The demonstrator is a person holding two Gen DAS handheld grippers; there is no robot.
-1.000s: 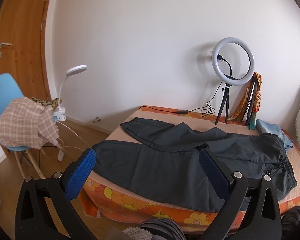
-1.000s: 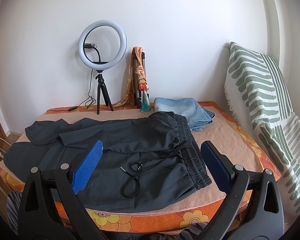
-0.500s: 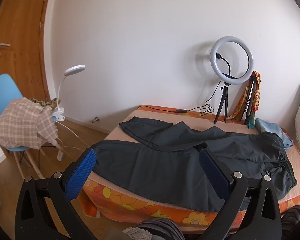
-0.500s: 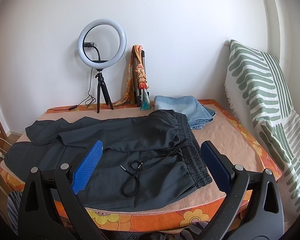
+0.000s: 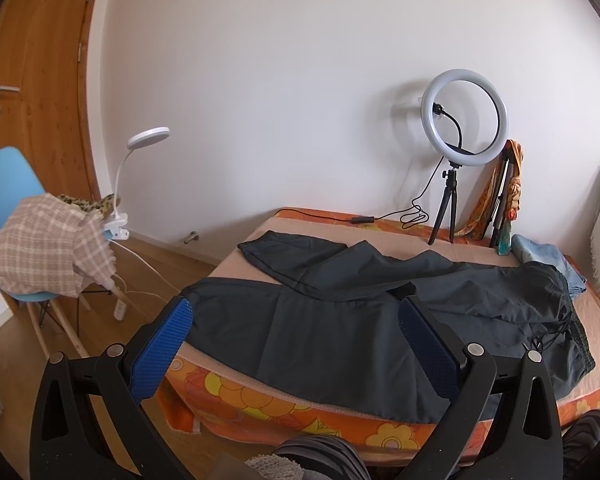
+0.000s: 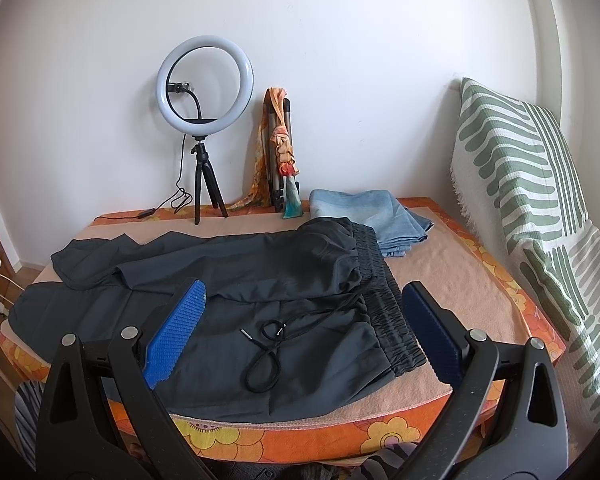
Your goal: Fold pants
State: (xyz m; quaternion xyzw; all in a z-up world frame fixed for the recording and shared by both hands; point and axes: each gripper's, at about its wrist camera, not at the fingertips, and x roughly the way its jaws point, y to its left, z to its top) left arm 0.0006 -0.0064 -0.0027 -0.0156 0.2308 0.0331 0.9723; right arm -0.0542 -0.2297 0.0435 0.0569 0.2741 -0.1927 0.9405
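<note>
Dark grey pants (image 5: 332, 320) lie spread across the bed (image 5: 268, 404), legs toward the left, the far leg angled away. In the right wrist view the pants (image 6: 236, 280) show their elastic waistband (image 6: 388, 312) at the right and a loose black drawstring (image 6: 268, 344) on the front. My left gripper (image 5: 296, 316) hovers open above the near leg, in front of the bed's edge. My right gripper (image 6: 304, 300) is open too, held above the waist area. Neither touches the cloth.
A ring light on a tripod (image 6: 204, 120), a folded tripod with an orange scarf (image 6: 280, 152) and folded jeans (image 6: 368, 216) sit at the bed's far side. A striped pillow (image 6: 540, 220) leans at the right. A blue chair with a checked cloth (image 5: 40, 248) stands left.
Both views have shifted slightly, the scene sinking a little lower and nearer in frame. The pants have not moved and both grippers stay open.
</note>
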